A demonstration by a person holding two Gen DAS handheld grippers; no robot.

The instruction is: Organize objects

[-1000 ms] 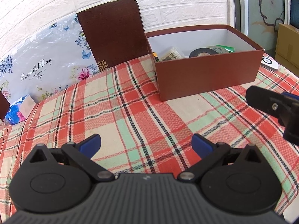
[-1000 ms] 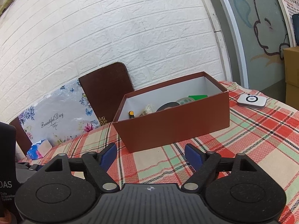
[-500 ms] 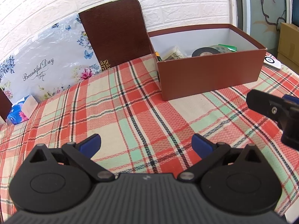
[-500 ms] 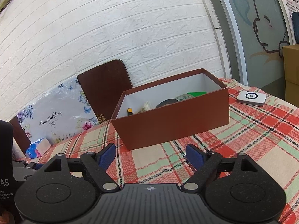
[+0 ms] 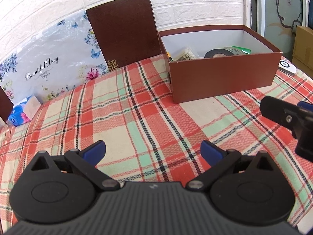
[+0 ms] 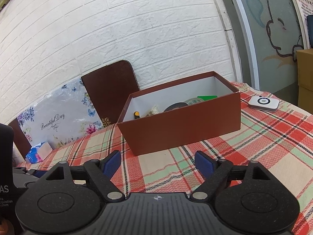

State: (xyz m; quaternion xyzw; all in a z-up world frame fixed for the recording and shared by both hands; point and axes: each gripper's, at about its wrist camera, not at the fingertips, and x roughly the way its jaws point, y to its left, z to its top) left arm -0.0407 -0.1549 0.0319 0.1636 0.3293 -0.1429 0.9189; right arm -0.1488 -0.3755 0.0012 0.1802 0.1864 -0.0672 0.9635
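I hold my left gripper [image 5: 152,150] and my right gripper [image 6: 157,161] low over the plaid tablecloth [image 5: 121,113], each with its blue fingers spread wide and nothing between them. The brown box [image 6: 182,125] stands ahead of both, well apart, lidless, white inside, holding a black tape roll [image 5: 217,54], a green packet [image 5: 241,49] and other small items.

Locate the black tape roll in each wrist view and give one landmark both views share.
Left wrist: the tape roll lies inside the brown box, upper right of the picture, beside a green packet.
Right wrist: the tape roll shows just over the box's near wall, centre of the picture.
Shared landmark: the white device on the cloth right of the box.
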